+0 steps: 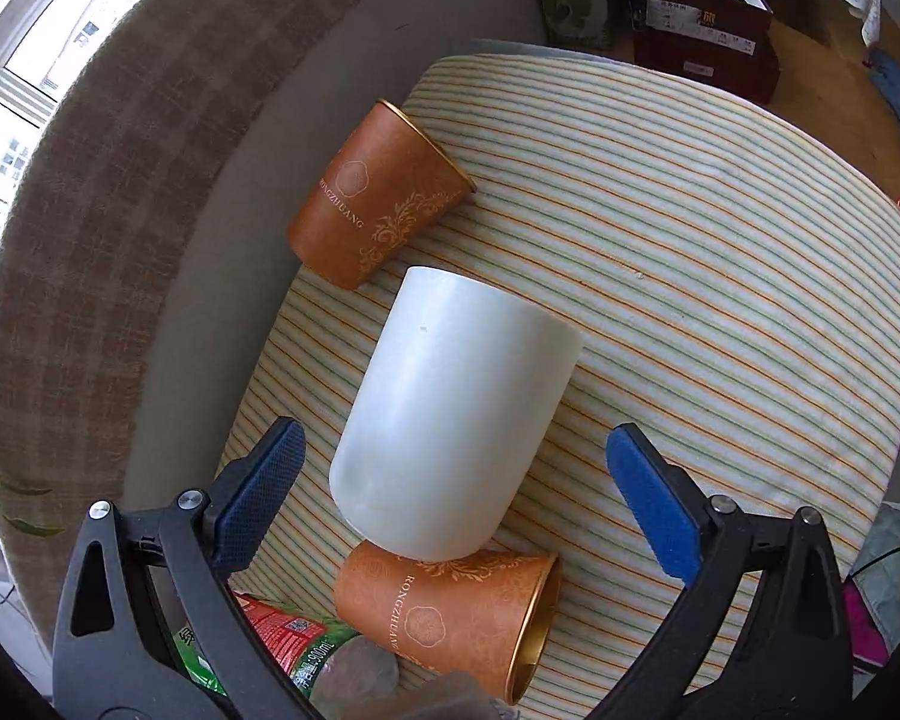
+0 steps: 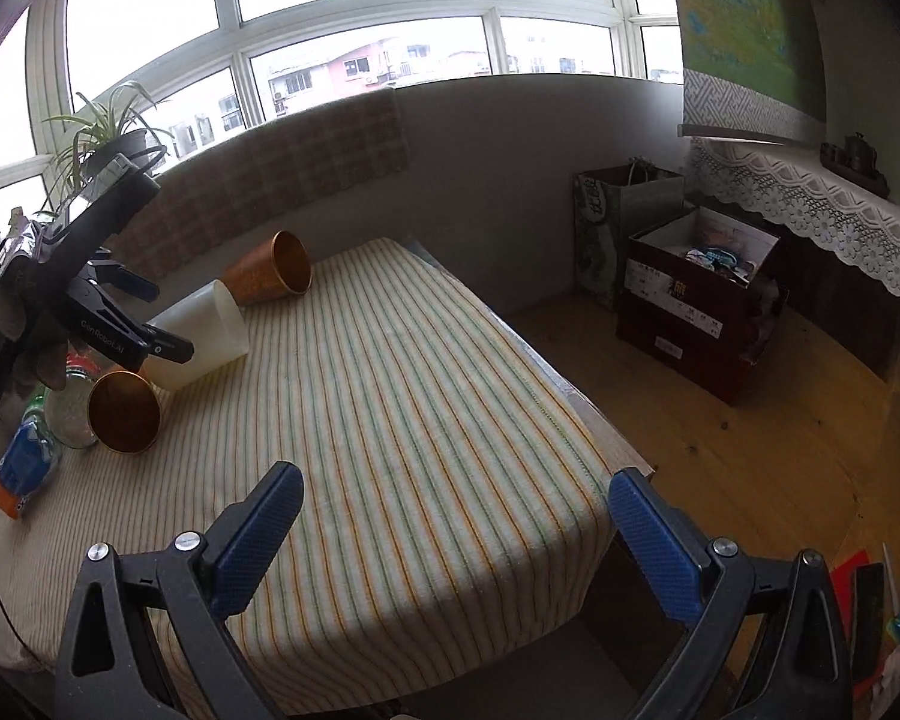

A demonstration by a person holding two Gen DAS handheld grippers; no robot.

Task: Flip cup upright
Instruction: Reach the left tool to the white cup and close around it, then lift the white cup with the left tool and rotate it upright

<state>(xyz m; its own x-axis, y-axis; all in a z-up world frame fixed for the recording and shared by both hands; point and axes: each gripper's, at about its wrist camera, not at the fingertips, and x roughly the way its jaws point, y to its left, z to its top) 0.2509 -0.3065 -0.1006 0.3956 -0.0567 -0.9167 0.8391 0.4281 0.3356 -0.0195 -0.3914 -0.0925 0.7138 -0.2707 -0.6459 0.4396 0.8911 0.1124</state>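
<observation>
Lying on its side near the left part of the striped tablecloth (image 1: 720, 276): white cup (image 1: 450, 420), closed base toward the left gripper (image 1: 456, 492), mouth facing away. Lying likewise on their sides: far orange cup (image 1: 378, 192) just beyond the white one, near orange cup (image 1: 456, 612) touching or nearly touching its base, gold-lined mouth opening to the right. Hovering over the white cup with jaws spread wide, blue pads (image 1: 648, 498) flanking its lower end and not yet touching it: left gripper, empty. Waiting well apart over the near edge of the cloth, jaws also spread and holding nothing: right gripper (image 2: 456, 540). Sitting beside the cloth at the left: green-labelled bottle (image 1: 288, 648), blue-and-orange bottle (image 2: 21, 468), glass jar (image 2: 69, 408). Standing on the wooden floor to the right: open dark box (image 2: 690, 300), green paper bag (image 2: 606, 228). Judging progress: barely begun, no cup upright, none grasped. Remaining, seemingly: closing on the white cup's body, lifting, turning mouth upward, setting down on the cloth; possibly repeating for the orange pair.
</observation>
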